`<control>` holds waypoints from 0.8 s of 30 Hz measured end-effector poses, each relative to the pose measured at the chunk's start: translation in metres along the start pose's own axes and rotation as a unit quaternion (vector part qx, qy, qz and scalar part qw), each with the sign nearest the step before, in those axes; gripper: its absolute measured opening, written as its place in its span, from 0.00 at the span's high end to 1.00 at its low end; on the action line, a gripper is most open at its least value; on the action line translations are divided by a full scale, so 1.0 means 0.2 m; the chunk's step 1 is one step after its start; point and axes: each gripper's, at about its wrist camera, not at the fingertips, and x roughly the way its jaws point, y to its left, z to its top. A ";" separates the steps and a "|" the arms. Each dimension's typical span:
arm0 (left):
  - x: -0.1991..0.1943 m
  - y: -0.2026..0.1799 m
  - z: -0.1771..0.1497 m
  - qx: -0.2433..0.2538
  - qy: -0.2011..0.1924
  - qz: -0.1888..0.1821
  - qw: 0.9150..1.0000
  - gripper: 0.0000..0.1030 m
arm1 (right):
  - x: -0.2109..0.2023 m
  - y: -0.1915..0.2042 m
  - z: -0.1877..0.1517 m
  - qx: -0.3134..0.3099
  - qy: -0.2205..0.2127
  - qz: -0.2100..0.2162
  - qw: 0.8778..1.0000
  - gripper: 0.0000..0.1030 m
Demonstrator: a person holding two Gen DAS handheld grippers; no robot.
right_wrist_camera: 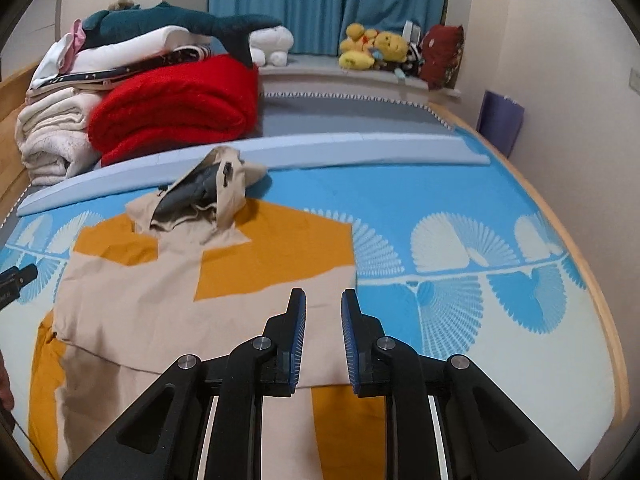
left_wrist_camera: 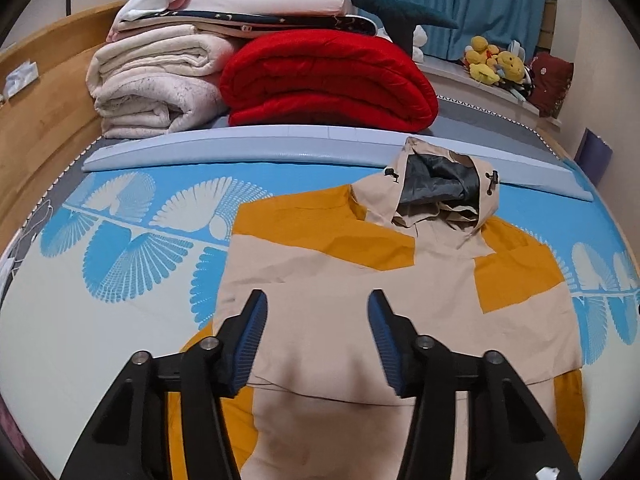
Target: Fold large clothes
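Note:
A beige and mustard hooded jacket point(left_wrist_camera: 340, 280) lies flat on the blue-and-white patterned bed sheet point(left_wrist_camera: 120, 248), its grey-lined hood point(left_wrist_camera: 436, 184) pointing toward the far side. Both sleeves look folded in over the body. My left gripper point(left_wrist_camera: 318, 308) is open and empty, hovering over the jacket's lower left part. In the right wrist view the jacket point(right_wrist_camera: 168, 292) lies left of centre. My right gripper point(right_wrist_camera: 323, 304) is open with a narrower gap and empty, above the jacket's right edge. The tip of the left gripper point(right_wrist_camera: 16, 278) shows at the left edge.
A stack of folded blankets, cream point(left_wrist_camera: 152, 84) and red point(left_wrist_camera: 328, 80), sits at the far side behind a pale blue foam bar point(left_wrist_camera: 280, 144). Plush toys point(right_wrist_camera: 376, 46) line the windowsill under blue curtains. A wooden bed rail point(left_wrist_camera: 44, 120) runs on the left.

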 end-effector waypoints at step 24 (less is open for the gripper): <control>0.61 -0.23 0.62 0.042 0.084 -0.054 0.994 0.90 | 0.19 -0.03 -0.04 0.026 0.046 0.032 0.998 0.97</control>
